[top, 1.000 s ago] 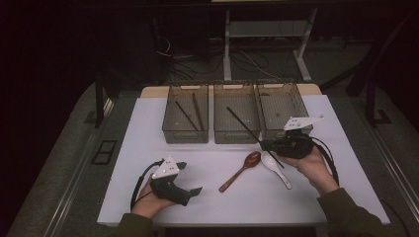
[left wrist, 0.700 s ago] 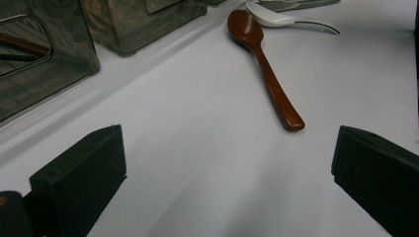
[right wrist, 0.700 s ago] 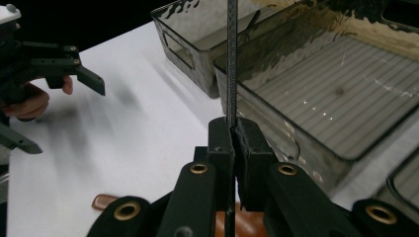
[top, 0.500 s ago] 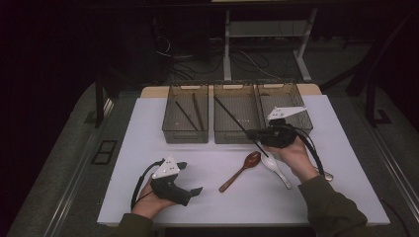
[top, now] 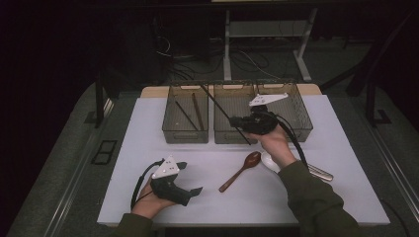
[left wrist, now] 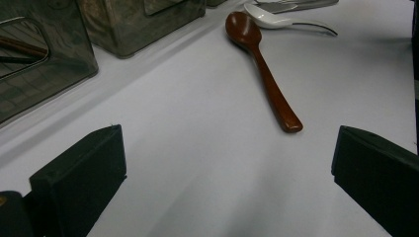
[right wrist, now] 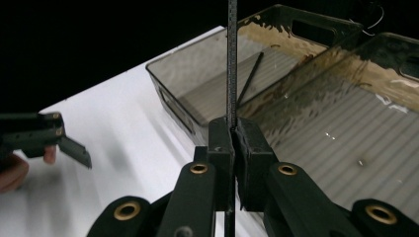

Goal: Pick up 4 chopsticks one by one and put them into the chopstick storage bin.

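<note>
Thin black chopstick [top: 223, 112] clenched in right gripper [top: 236, 121] over smoky plastic bins [top: 187, 132]; left gripper [top: 190, 178] released, resting on table.

Each hand carries a black pistol-shaped gripper: the left gripper [top: 190, 190] and the right gripper [top: 236, 121] both bear a pale grey three-cornered plate on top and trail a black cable looping back toward the wrist. In the right gripper view its jaws are black linked bars with brass-coloured pivot rivets, ending in blocky black pads. The person's sleeves are dark olive green.
</note>
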`<state>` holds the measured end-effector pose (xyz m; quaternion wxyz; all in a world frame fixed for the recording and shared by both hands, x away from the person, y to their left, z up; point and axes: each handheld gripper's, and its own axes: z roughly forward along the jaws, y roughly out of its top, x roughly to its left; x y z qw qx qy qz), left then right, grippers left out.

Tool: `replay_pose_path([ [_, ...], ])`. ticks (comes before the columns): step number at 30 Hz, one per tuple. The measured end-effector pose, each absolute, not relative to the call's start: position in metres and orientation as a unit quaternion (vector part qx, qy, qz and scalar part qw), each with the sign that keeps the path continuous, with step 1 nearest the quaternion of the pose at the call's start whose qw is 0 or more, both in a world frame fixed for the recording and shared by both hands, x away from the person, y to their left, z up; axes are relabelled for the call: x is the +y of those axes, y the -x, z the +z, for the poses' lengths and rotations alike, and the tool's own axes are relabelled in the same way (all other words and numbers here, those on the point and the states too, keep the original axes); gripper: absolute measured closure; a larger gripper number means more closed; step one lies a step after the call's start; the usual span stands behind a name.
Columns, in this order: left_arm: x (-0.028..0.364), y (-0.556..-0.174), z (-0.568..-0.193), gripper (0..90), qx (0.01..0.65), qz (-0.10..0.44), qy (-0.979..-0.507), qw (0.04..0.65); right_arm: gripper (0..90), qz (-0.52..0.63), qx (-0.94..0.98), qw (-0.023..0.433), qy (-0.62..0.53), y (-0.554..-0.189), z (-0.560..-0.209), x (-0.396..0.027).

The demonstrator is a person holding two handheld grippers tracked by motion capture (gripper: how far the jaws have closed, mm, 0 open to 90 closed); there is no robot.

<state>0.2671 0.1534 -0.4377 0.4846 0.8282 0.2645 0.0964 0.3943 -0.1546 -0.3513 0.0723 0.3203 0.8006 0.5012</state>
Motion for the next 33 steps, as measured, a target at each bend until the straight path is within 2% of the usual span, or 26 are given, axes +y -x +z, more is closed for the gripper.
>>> replay_pose_path([
  [16,0.154,-0.267,-0.437,0.0,0.264,0.095,-0.825,0.490,85.4,0.515,0.784,0.083,-0.338,-0.432,-0.340,-0.101],
  [33,0.154,-0.267,-0.437,0.0,0.262,0.094,-0.824,0.493,85.4,0.511,0.781,0.082,-0.350,-0.465,-0.351,-0.046],
])
